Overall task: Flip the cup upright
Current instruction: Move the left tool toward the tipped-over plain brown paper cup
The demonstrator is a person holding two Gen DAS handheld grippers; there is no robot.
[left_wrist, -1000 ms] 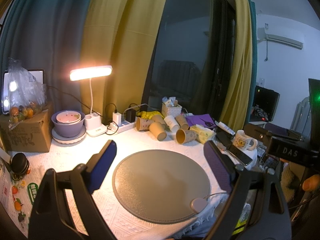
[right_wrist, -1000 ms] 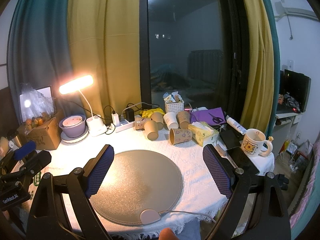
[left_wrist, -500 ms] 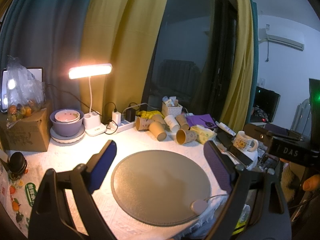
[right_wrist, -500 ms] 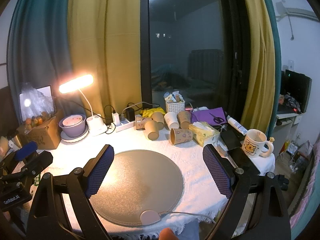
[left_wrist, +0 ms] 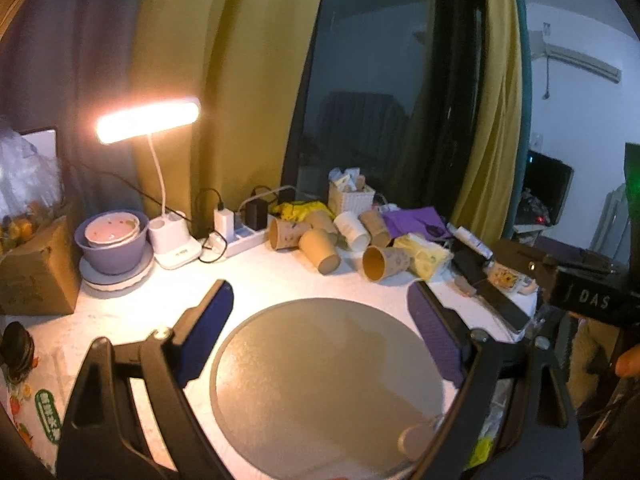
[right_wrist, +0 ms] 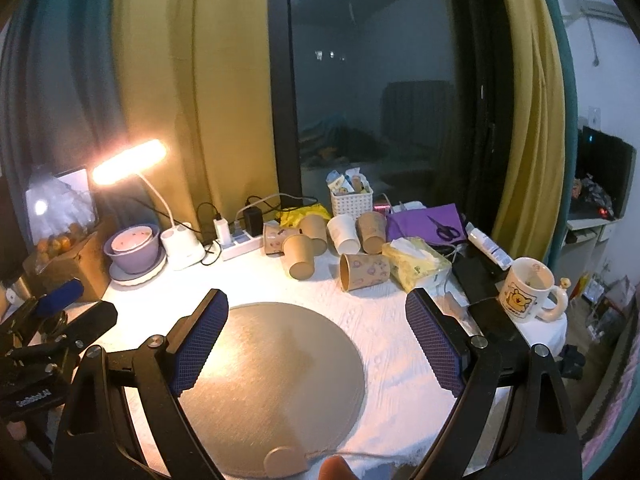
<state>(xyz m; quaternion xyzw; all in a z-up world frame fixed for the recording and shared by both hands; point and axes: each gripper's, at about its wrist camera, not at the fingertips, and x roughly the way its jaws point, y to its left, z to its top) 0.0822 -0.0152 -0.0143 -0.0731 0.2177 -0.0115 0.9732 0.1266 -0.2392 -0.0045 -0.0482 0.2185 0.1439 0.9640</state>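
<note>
Several brown paper cups lie tipped over at the back of the table, behind a round grey mat (left_wrist: 328,384) (right_wrist: 280,380). One patterned cup (right_wrist: 365,271) (left_wrist: 385,262) lies on its side with its mouth to the left. A plain cup (right_wrist: 299,255) (left_wrist: 320,255) lies with its mouth towards me. My left gripper (left_wrist: 320,340) is open and empty over the mat. My right gripper (right_wrist: 318,340) is open and empty over the mat's right part. The left gripper also shows in the right wrist view (right_wrist: 60,312).
A lit desk lamp (right_wrist: 176,240), purple bowl (right_wrist: 134,248), power strip (right_wrist: 240,246) and cardboard box (left_wrist: 36,276) stand at the back left. A tissue pack (right_wrist: 416,264), phones (right_wrist: 476,276), bear mug (right_wrist: 528,290) and white basket (right_wrist: 351,200) crowd the right.
Both grippers have moved slightly forward towards the cups, so the table and cups look a little larger. Both stay open and empty.
</note>
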